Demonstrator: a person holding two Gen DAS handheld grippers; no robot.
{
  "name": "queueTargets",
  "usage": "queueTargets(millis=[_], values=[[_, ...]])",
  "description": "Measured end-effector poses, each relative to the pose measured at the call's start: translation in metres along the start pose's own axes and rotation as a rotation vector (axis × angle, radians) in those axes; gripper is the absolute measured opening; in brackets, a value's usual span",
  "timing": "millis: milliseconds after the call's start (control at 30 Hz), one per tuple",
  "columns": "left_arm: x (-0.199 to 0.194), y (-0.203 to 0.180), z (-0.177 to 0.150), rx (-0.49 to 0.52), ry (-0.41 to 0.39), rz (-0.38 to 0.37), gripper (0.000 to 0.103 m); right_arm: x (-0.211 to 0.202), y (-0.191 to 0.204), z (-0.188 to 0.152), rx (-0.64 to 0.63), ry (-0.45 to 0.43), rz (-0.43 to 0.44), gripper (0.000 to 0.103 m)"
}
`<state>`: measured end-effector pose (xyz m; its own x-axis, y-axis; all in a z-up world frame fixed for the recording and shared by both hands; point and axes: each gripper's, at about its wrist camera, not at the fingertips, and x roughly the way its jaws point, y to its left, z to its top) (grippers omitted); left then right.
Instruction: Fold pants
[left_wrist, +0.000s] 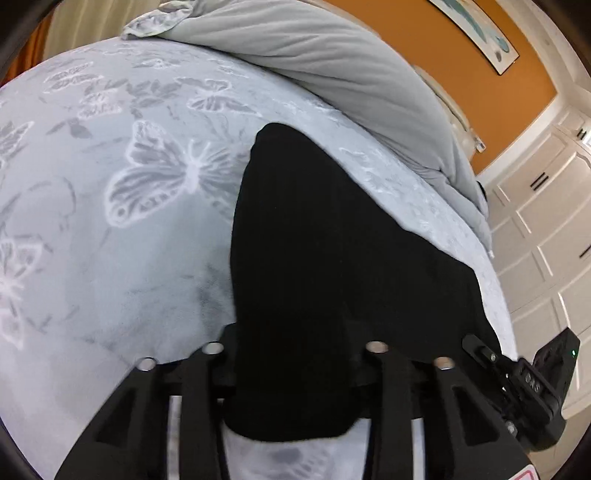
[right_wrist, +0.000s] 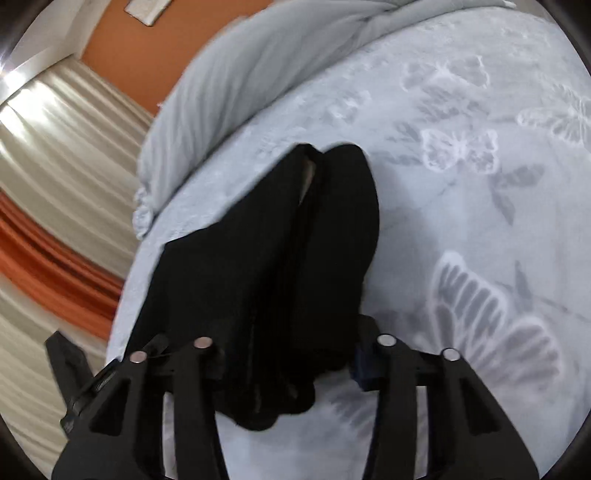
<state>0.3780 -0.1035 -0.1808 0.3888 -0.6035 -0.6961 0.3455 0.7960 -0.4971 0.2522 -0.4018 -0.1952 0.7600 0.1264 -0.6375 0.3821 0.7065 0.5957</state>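
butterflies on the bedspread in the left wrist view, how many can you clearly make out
3 clear ones: a large butterfly beside the black pants, a smaller one further up near the grey duvet, one at the left edge. Fainter ones blur; the pants may hide more.

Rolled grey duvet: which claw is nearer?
Hard to call; neither touches it. The left claw and right claw each straddle the black pants, with the rolled grey duvet beyond.

Soft, even daylight; strong fisheye bending at edges, motion blur smearing the right wrist view.
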Motion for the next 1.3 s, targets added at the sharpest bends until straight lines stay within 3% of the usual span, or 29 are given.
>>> queueTargets(millis=[167, 233, 267, 300, 400, 467, 567, 600, 667, 733, 767, 800, 833, 900, 967, 1067, 1200, 1300], values=[[-0.051, -0.007, -0.011, 0.008, 0.106, -0.078, 0.029, -0.066, 0.006, -0.042, 0.023, 0.065, 0.005, 0.043], [-0.052, -0.004, -0.03, 0.032, 0.156, -0.037, 0.039, -0.069, -0.014, -0.065, 0.061, 0.079, -0.081, 0.056], [-0.047, -0.002, -0.035, 0.044, 0.17, 0.001, 0.042, -0.072, -0.023, -0.075, 0.066, 0.074, -0.173, 0.057], [-0.045, -0.001, -0.041, 0.053, 0.17, 0.035, 0.042, -0.078, -0.028, -0.079, 0.069, 0.053, -0.188, 0.057], [-0.072, -0.001, -0.047, 0.065, 0.077, 0.076, 0.04, -0.134, -0.001, -0.074, 0.014, -0.131, -0.168, 0.056], [-0.104, -0.015, -0.044, 0.127, -0.039, 0.081, 0.041, -0.148, 0.029, -0.076, -0.07, -0.15, -0.107, 0.054], [-0.128, -0.037, -0.054, 0.208, -0.148, 0.112, 0.063, -0.117, 0.053, -0.089, -0.142, -0.061, -0.065, 0.053], [-0.124, -0.042, -0.063, 0.234, -0.156, 0.117, 0.064, -0.101, 0.053, -0.093, -0.17, -0.018, -0.091, 0.051], [-0.101, -0.044, -0.074, 0.28, -0.127, 0.148, 0.065, -0.056, 0.028, -0.101, -0.189, 0.068, -0.263, 0.036], [-0.068, -0.033, -0.08, 0.314, -0.067, 0.26, 0.063, -0.066, 0.015, -0.096, -0.105, 0.025, -0.247, 0.032], [-0.063, -0.025, -0.081, 0.297, -0.053, 0.28, 0.063, -0.074, 0.016, -0.092, -0.076, 0.031, -0.232, 0.032], [-0.067, -0.02, -0.08, 0.274, -0.054, 0.271, 0.063, -0.084, 0.019, -0.091, -0.074, 0.005, -0.224, 0.036], [-0.072, -0.013, -0.076, 0.226, -0.062, 0.246, 0.063, -0.094, 0.022, -0.091, -0.093, -0.033, -0.228, 0.047], [-0.083, -0.004, -0.069, 0.161, -0.083, 0.208, 0.064, -0.094, 0.021, -0.089, -0.134, -0.027, -0.238, 0.062], [-0.092, -0.001, -0.064, 0.122, -0.107, 0.2, 0.064, -0.082, 0.014, -0.092, -0.119, 0.012, -0.219, 0.061], [-0.099, -0.006, -0.065, 0.12, -0.118, 0.222, 0.066, -0.057, 0.018, -0.091, -0.171, 0.046, -0.228, 0.057], [-0.098, -0.012, -0.068, 0.129, -0.096, 0.208, 0.067, -0.055, 0.042, -0.087, -0.251, 0.025, -0.224, 0.015], [-0.098, -0.016, -0.069, 0.139, -0.09, 0.196, 0.067, -0.085, 0.081, -0.076, -0.383, -0.091, -0.225, 0.015]])
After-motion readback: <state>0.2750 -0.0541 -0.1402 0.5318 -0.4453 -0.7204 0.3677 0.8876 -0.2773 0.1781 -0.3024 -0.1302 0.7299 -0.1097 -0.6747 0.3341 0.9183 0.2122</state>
